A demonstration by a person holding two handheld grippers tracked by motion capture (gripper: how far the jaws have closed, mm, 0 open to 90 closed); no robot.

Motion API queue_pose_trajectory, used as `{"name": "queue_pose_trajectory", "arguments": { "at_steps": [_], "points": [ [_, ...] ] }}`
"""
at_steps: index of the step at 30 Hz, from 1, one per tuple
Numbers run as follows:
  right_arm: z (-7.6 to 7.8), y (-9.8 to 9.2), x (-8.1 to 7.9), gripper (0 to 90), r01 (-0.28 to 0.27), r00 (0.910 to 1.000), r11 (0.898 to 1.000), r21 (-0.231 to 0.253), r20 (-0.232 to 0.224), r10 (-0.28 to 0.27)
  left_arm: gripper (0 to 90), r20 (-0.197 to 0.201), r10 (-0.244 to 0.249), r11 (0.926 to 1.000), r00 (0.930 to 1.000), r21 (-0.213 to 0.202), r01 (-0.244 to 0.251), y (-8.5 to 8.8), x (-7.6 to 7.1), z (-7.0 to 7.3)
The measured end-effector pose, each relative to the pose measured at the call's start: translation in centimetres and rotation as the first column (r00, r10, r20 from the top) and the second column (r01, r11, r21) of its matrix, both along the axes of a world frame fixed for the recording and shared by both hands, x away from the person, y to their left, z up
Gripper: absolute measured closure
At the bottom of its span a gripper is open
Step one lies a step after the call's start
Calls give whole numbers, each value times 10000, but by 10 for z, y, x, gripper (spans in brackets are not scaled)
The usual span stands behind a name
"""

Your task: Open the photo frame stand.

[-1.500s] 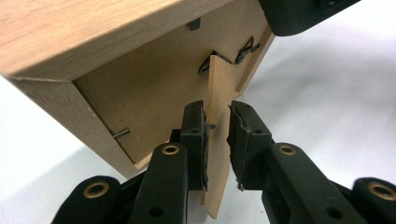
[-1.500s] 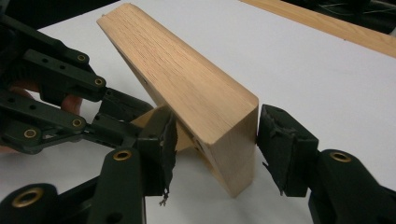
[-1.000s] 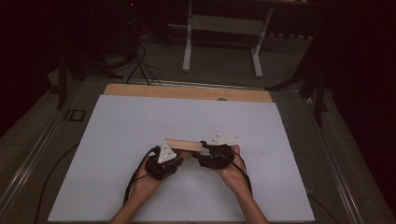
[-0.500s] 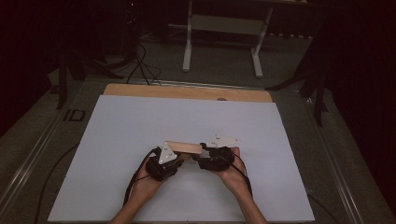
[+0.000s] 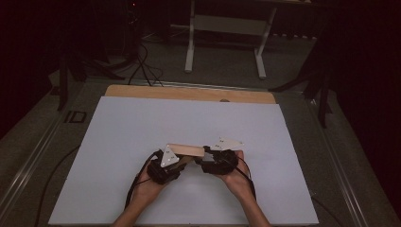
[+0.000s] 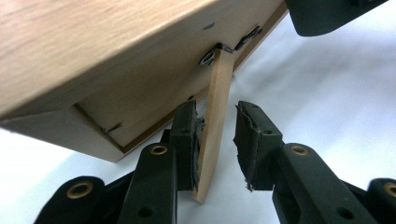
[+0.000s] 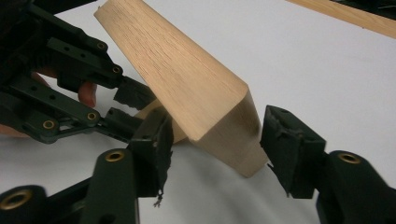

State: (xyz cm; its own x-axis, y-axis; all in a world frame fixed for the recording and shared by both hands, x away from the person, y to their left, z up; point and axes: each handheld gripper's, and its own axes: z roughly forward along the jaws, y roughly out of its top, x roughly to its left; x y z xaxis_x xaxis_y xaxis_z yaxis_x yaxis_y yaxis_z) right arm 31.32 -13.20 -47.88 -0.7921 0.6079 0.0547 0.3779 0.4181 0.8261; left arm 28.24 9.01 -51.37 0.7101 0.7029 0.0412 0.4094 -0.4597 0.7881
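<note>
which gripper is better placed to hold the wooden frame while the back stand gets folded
Right, probably: the right gripper straddles the wooden frame's end, jaws just opening. The left gripper straddles the stand flap, one pad touching.

Wooden box point(image 5: 185, 150): pale tan, fine straight grain running lengthwise; end face at 6 o'clock in the right gripper view slightly lighter. Hinged wooden flap point(image 6: 215, 126) beneath it: same light tan, with small dark metal fittings at its top. Left claw point(image 6: 215, 144): matte black, brass-coloured rivets, black pads. Right claw point(image 7: 212, 144): matte black, brass-coloured rivets, frayed black pads. Plates on both: light grey. Bench point(image 5: 142, 118): plain white sheet, unpatterned, with an orange-tan wooden strip along its 12 o'clock edge. Floor point(image 5: 42, 137): dull grey.
</note>
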Motion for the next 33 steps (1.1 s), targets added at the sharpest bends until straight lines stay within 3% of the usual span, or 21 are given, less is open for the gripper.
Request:
{"name": "queue_pose_trajectory", "arguments": {
  "at_steps": [13,33],
  "points": [
    [-2,-2,-4,397,-172,9999,9997,-187,-17,172,559,-40,-70,10000,10000,-55,70,3,-3,2],
    [-7,-19,-11,395,50,9999,10000,-51,-94,-51,531,148,203,9996,9997,-176,-200,16,-16,9]
  ]
}}
